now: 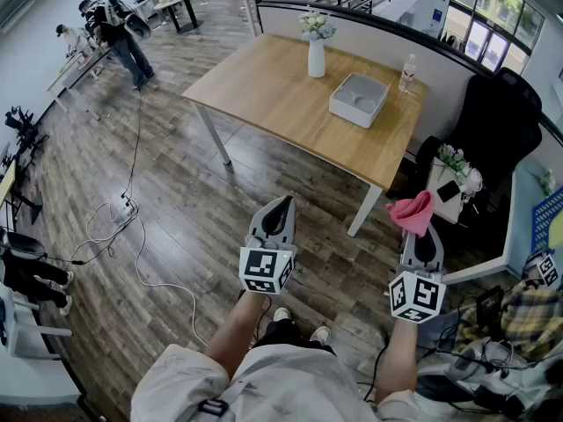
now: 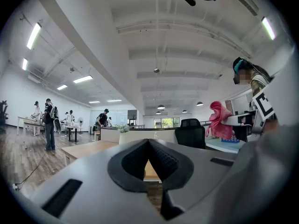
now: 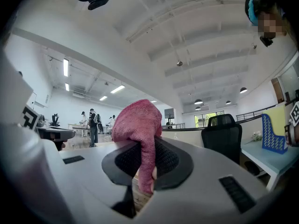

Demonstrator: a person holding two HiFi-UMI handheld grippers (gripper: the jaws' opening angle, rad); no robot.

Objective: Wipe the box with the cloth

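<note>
A white box [image 1: 359, 99] rests on the wooden table [image 1: 264, 95], far ahead of both grippers. My right gripper [image 1: 420, 236] is shut on a pink cloth [image 1: 412, 213], which bunches above the jaws in the right gripper view as the cloth [image 3: 138, 125]. The cloth [image 2: 219, 121] also shows at the right of the left gripper view. My left gripper [image 1: 280, 207] is held over the floor in front of the table, its jaws touching at the tips with nothing between them. Both grippers are well short of the box.
A white vase with flowers [image 1: 316, 47] and a clear bottle [image 1: 407, 71] stand on the table. A black office chair [image 1: 493, 139] and a small side desk [image 1: 453, 183] are at the right. Cables [image 1: 132, 236] trail over the wooden floor. Several people stand at far desks [image 1: 114, 33].
</note>
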